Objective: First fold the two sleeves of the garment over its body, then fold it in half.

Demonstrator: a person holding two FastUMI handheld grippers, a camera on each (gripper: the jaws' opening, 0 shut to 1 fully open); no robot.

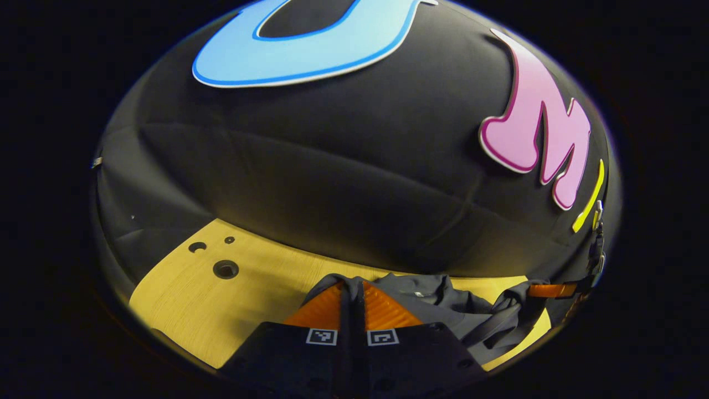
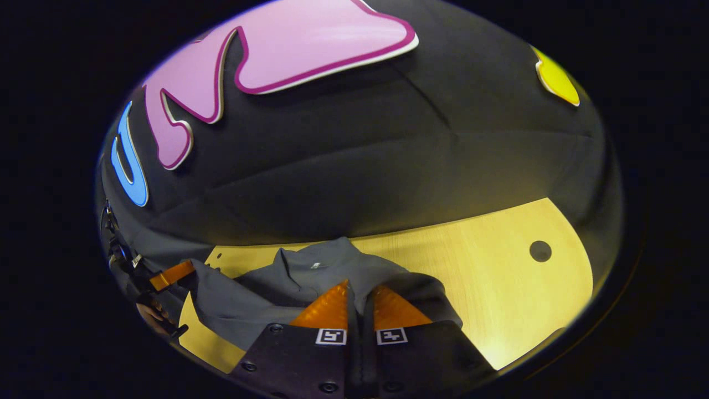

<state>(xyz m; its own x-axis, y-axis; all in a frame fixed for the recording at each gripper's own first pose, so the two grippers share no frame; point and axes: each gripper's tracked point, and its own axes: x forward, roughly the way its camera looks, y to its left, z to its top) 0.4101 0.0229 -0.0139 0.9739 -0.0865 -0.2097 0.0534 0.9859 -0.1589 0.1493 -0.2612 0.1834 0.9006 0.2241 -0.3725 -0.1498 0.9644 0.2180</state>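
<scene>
Pale wood bench point(image 2: 498, 266) w/ round holes point(image 1: 225, 269), black cloth wall behind. Dark garment point(image 2: 310, 277) at near edge, small illegible neck tag. Left gripper point(image 1: 351, 291) & right gripper point(image 2: 359, 293) each pinching garment fabric, fingers pressed together.

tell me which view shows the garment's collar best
The right gripper view: the collar of the garment sits open and centered above the right gripper. In the left gripper view the collar area is bunched and partly behind the left gripper.

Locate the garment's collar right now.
In the right gripper view the collar sits at the garment's far edge, toward the booth wall, on the wooden table, just beyond the right gripper.
</scene>
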